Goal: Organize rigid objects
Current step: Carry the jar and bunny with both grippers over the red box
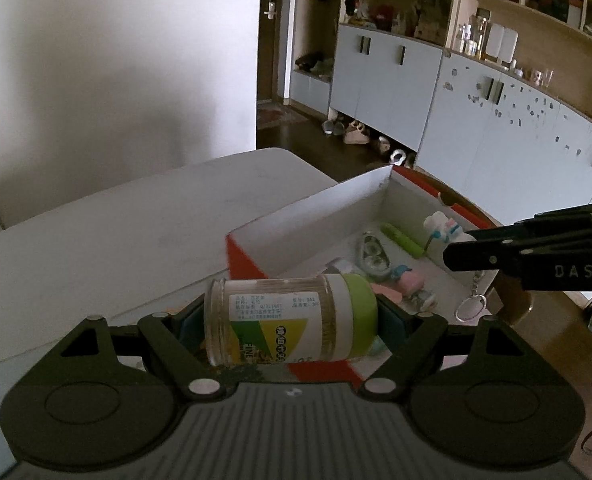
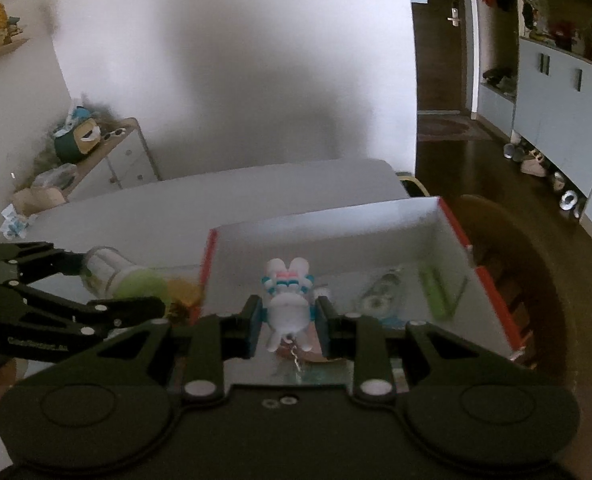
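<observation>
My left gripper [image 1: 291, 320] is shut on a clear jar with a green lid [image 1: 291, 316], held sideways just in front of the near corner of the red and white box [image 1: 316, 208]. My right gripper [image 2: 288, 320] is shut on a white rabbit keychain figure [image 2: 287, 300], held above the box's inside [image 2: 336, 232]. In the left wrist view the rabbit [image 1: 442, 232] and its key ring [image 1: 471, 308] hang from the right gripper [image 1: 452, 256] over the box. The jar also shows in the right wrist view [image 2: 127, 280], left of the box.
Inside the box lie a green tube [image 1: 404, 240], a clear tape dispenser [image 1: 372, 258] and a pink toy [image 1: 410, 286]. The box sits on a white table [image 1: 115, 232]. A wooden chair [image 2: 516, 280] stands to the right, cabinets [image 1: 496, 120] behind.
</observation>
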